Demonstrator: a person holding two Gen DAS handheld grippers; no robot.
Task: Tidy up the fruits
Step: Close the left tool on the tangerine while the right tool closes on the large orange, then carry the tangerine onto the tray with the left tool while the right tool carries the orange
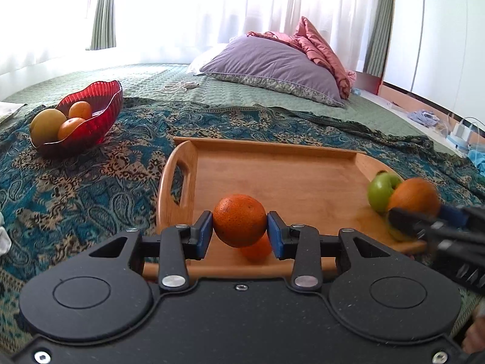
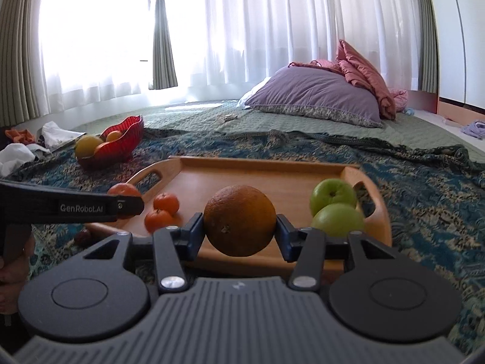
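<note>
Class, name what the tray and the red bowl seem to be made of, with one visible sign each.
Tray: likely wood, smooth satin finish; warm brown with faint grain and cut-out handles.
Red bowl: probably glass or clear plastic; translucent, ribbed and glossy, light glows through its wavy wall.

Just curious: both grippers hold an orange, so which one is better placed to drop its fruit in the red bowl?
Probably the left gripper: it sits on the tray's side nearer the red bowl, with its orange clamped.
</note>
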